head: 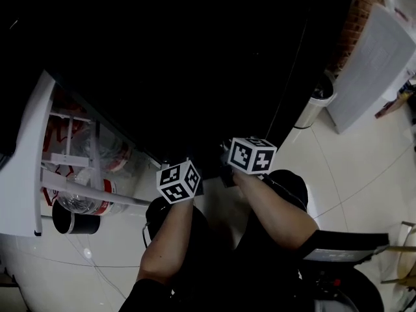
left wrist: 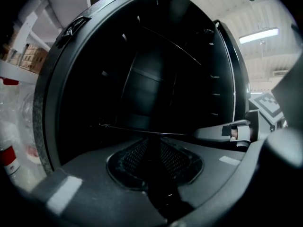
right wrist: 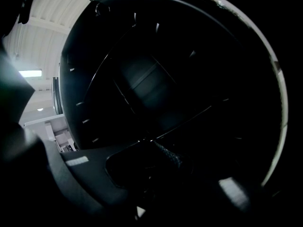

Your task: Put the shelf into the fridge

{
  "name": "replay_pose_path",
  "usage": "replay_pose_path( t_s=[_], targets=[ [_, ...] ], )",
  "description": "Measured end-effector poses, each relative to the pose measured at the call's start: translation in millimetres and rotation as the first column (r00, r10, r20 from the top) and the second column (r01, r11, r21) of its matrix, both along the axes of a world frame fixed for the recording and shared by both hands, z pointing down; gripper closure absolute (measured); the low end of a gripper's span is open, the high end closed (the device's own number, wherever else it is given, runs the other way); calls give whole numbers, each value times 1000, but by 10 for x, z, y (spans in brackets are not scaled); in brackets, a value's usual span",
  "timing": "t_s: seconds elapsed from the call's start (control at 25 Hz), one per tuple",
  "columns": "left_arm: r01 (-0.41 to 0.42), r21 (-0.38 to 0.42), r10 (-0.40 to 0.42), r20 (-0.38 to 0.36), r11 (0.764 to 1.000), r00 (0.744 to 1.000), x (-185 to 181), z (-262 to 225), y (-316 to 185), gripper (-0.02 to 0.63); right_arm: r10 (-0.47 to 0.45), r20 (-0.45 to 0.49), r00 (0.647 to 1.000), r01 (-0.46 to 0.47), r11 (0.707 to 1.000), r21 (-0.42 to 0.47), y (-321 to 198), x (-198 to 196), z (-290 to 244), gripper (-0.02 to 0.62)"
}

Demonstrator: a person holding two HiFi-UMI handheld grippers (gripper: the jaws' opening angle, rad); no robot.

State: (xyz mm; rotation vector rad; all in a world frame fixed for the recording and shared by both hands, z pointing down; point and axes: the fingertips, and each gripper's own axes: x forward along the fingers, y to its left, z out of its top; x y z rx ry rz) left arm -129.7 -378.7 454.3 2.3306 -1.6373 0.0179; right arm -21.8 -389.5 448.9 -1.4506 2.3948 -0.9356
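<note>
The black fridge stands open and its inside is very dark. Both my grippers reach into it; only their marker cubes show in the head view, the left cube and the right cube. The shelf is a thin dark plate seen edge-on, its front edge lying level across the cavity. My left gripper has its textured pads apart, with that edge at the gap. My right gripper is shut on the shelf edge, which runs up to the right from its tips.
The fridge door hangs open at the left, with bottles in its racks. A black cup sits below it. A white bin and a white cabinet stand at the right. Side rails line the cavity walls.
</note>
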Motion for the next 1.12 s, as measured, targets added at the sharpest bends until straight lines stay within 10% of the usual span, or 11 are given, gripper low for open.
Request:
replay_pose_path(
  t_s=[0.32, 1.12],
  targets=[
    [-66, 13, 66, -70, 998, 995, 114, -87, 190, 540, -50, -21, 999, 48, 996, -78, 13, -18, 220, 571],
    [-188, 141, 204, -113, 972, 972, 586, -747, 978, 603, -190, 17, 982, 188, 979, 78, 995, 69, -415, 589]
  ],
)
